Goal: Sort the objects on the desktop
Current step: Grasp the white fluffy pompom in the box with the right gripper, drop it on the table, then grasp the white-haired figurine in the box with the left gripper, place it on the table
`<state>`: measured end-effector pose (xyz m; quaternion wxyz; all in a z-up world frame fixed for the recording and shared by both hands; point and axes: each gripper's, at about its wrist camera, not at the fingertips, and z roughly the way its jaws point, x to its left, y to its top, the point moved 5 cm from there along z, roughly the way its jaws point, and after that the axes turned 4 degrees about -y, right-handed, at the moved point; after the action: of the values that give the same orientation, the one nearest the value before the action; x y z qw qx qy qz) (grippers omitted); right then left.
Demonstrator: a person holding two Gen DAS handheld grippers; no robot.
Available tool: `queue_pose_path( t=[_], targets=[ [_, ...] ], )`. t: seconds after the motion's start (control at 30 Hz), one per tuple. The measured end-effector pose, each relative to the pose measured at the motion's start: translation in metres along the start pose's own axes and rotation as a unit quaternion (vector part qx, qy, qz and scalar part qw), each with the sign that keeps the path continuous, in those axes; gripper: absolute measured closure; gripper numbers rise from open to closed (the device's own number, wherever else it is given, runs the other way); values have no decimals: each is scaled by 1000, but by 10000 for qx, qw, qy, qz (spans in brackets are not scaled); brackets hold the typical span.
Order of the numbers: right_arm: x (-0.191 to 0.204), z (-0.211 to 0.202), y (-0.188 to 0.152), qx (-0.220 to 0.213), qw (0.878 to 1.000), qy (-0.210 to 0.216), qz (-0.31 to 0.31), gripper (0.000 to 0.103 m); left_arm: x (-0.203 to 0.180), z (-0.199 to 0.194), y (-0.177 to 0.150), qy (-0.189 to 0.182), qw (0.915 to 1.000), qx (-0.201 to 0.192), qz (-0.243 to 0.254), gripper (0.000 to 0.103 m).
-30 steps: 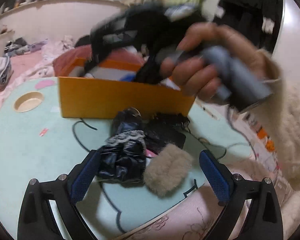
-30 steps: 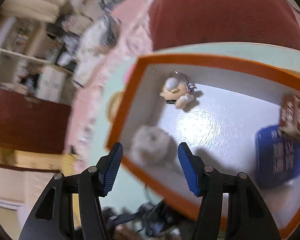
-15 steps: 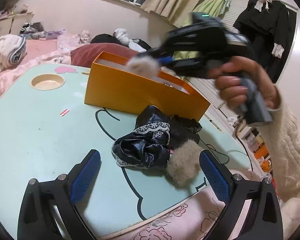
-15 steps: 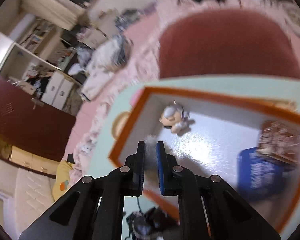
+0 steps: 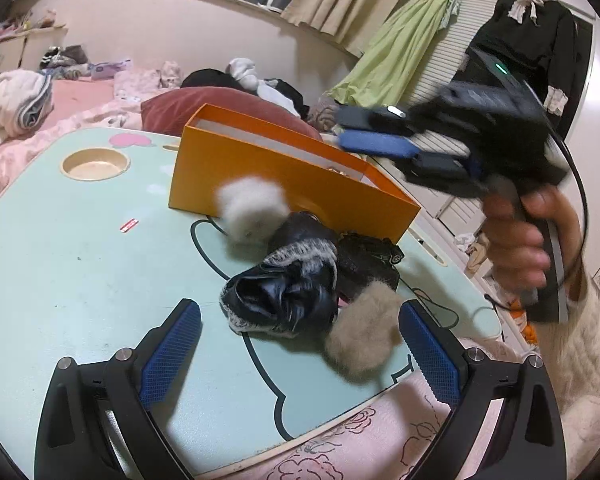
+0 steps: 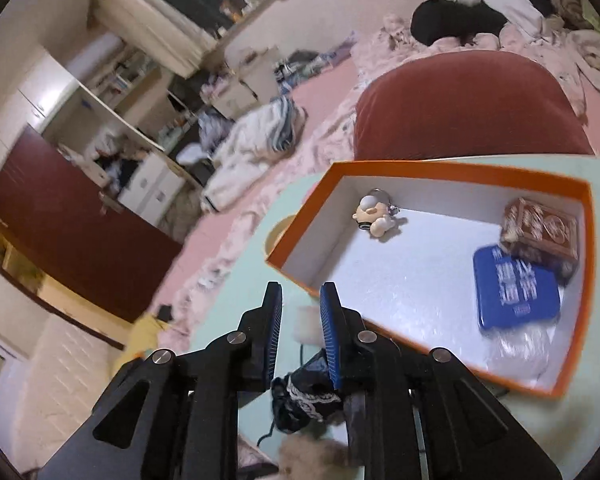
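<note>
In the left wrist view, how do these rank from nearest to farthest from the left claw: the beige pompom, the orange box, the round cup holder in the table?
1. Beige pompom, just inside the left claw's right finger.
2. Orange box, mid-table, behind the black cloth.
3. Cup holder, far left of the table.

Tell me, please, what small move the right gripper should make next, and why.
Probably open the right gripper and bring it down toward the white pompom. Its jaws look shut with nothing pinched between them. The pompom, blurred, is outside the orange box, by its outer wall over the table, not inside the box.
</note>
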<state>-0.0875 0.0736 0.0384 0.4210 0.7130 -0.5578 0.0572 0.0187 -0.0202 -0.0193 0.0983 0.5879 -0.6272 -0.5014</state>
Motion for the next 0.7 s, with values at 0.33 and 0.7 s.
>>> queue_pose_path(
  t=[0.33, 0.7],
  targets=[
    [-13, -46, -119, -265, 9733, -1706, -1512, 69, -3, -23, 40, 598, 9972, -256, 381, 6],
    [-55, 4, -111, -271, 9448, -2937, -1424, 28, -25, 73, 181, 2040, 9655, 1178, 1114, 54]
  ],
)
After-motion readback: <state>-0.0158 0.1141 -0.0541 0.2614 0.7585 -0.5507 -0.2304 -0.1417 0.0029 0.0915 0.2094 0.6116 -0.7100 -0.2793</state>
